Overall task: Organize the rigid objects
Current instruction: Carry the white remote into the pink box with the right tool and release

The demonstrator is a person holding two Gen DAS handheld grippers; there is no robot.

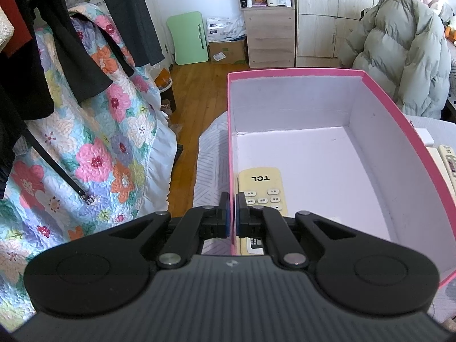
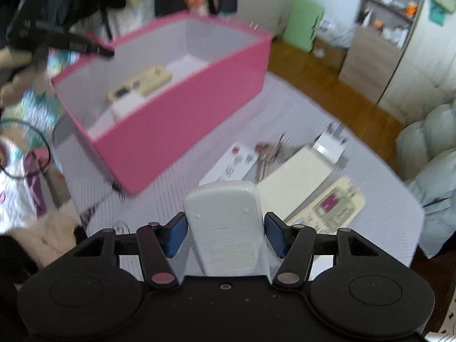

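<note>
A pink box (image 1: 399, 119) with a white inside stands on the grey table; it also shows in the right wrist view (image 2: 182, 114). A cream TCL remote (image 1: 260, 188) lies inside by the left wall, seen too in the right wrist view (image 2: 142, 84) beside a white block (image 2: 125, 107). My left gripper (image 1: 231, 213) is shut on the box's left wall. My right gripper (image 2: 226, 228) is shut on a white remote (image 2: 225, 222), back side up, held above the table in front of the box.
On the table right of the box lie a flat white remote (image 2: 230, 162), keys (image 2: 265, 154), a cream box (image 2: 299, 173), a cream remote (image 2: 336, 205) and a white charger (image 2: 330, 145). A flowered quilt (image 1: 94, 142) hangs left; a puffy coat (image 1: 404, 57) sits right.
</note>
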